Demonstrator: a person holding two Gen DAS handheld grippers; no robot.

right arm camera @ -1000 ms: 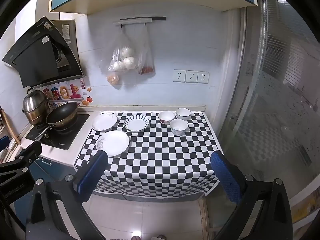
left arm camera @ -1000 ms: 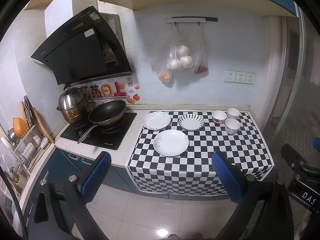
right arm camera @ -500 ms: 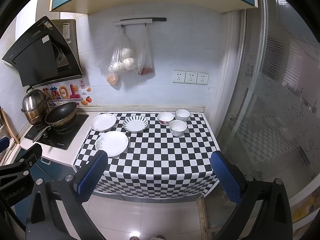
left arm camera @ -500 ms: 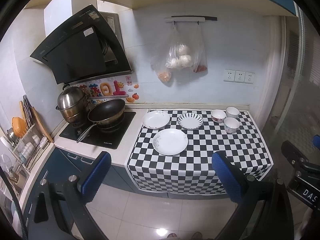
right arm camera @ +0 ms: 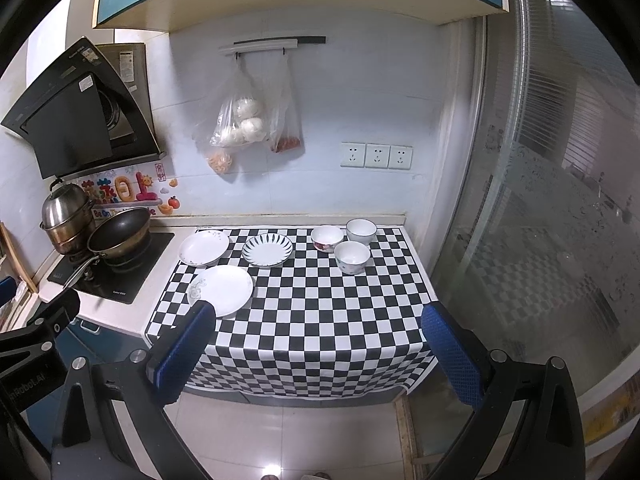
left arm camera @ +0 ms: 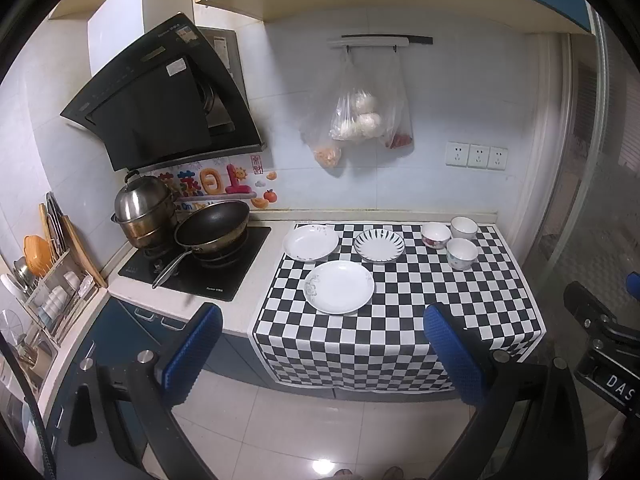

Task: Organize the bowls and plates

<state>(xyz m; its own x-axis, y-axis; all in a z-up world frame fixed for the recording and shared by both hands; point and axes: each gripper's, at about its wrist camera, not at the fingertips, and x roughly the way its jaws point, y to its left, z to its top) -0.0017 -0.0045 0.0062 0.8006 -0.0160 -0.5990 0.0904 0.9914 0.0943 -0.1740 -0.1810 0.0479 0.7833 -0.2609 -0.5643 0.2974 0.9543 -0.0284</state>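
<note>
A black-and-white checkered cloth (left arm camera: 400, 312) covers the counter right of a black stove (left arm camera: 200, 268) holding a wok (left arm camera: 212, 228) and steel pot (left arm camera: 142, 208). On the cloth sit three plates (left arm camera: 340, 286) at left and three bowls (left arm camera: 462, 254) at the back right. Left gripper (left arm camera: 322, 356) and right gripper (right arm camera: 318, 354) hang wide apart, empty, over the floor before the counter.

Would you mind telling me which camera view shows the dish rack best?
The left wrist view: the dish rack appears whole at the left edge, holding bowls and utensils. The right wrist view cuts it off, leaving only a sliver.
</note>
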